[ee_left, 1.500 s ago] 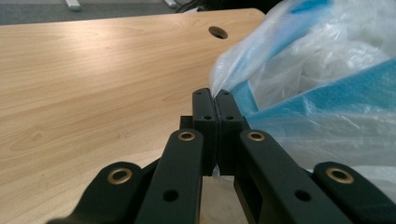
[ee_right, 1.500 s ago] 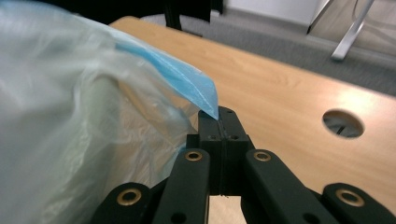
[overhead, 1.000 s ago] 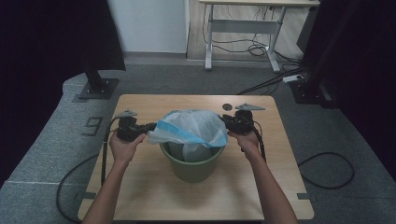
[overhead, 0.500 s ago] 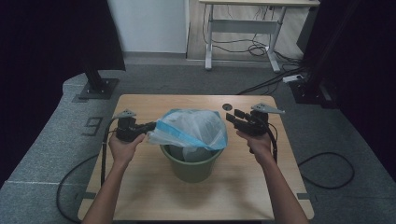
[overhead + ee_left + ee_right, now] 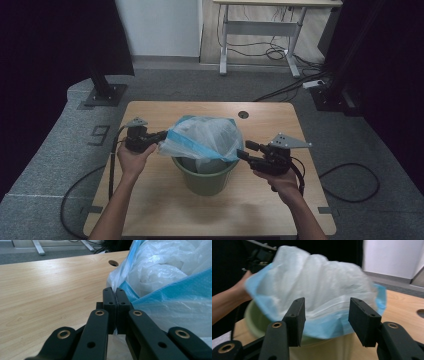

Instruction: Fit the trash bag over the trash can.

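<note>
the left hand-held gripper (image 5: 161, 135) is pinching the blue rim of the plastic bag (image 5: 202, 137) at centre frame, jaws clamped tight on it. the right hand-held gripper (image 5: 244, 150) has just been opening; its jaws are standing apart beside the bag's rim, nothing between them. the bag is sitting in the green bucket (image 5: 205, 177) on the bench (image 5: 150, 112).

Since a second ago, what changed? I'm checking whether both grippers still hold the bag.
The right gripper let go of the bag: its jaws have just been opening, nothing between them now, and it moved back toward the person's side, beside the bin. The left gripper stayed shut on the bag's rim; the bin did not move.
</note>
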Demonstrator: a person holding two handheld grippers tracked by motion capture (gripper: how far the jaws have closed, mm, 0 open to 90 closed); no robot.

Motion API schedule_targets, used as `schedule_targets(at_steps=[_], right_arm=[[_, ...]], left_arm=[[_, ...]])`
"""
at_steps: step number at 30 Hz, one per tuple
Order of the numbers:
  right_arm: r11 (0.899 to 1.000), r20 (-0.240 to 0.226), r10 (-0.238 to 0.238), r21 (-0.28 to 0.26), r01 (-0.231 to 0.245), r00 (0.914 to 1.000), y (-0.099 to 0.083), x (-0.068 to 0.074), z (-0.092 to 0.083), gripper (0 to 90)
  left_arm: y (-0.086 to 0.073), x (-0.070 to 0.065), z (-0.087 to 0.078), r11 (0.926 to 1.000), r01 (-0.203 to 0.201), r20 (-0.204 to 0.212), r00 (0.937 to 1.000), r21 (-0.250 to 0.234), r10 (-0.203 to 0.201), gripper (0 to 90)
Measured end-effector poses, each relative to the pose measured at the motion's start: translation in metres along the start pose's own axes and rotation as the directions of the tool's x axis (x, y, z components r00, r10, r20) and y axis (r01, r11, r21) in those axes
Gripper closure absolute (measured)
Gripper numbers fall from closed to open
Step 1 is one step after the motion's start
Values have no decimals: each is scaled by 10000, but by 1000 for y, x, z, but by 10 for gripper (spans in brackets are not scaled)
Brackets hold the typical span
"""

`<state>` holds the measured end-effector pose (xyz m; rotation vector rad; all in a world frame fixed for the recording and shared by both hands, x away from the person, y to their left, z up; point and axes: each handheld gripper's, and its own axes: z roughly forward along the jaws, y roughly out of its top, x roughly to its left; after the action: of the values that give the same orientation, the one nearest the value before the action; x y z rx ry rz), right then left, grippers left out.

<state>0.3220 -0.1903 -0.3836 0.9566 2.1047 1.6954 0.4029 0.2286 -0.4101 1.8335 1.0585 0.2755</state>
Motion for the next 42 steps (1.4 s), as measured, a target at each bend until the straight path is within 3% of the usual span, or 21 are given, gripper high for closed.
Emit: schedule_targets(at_steps=[12,21,25,28,30,35,42], right_arm=[[9987,-728,-502,-26,502,9961,-14,28,-7,448],[9925,-533,-1214,-196,1205,9912,-7,44,5,456],[9857,-617,-1680,45,1686,9839,-2,52,17,576],[9786,-691,-2034,181,2051,9766,-3,57,21,835],[9782,-727,-2050,179,2068,9761,-3,57,21,885],[9747,-953,-2232,-69,2235,9701,-10,61,12,890],[9644,-1811,-2594,34,2643,9486,-37,82,-3,891]], left_arm=[[0,-2,0,10000,-19,-80,10000,50,19,890],[0,-2,0,9999,-39,-118,9999,109,40,890],[1,-2,-1,9999,-21,-119,9999,101,23,890],[1,-2,-2,10000,-11,-123,9999,81,12,890],[1,-2,-2,10000,-18,-128,9999,81,19,890],[3,-4,-4,9999,-117,-144,9998,74,118,891],[3,-8,-11,9995,-313,-184,9993,84,315,891]])
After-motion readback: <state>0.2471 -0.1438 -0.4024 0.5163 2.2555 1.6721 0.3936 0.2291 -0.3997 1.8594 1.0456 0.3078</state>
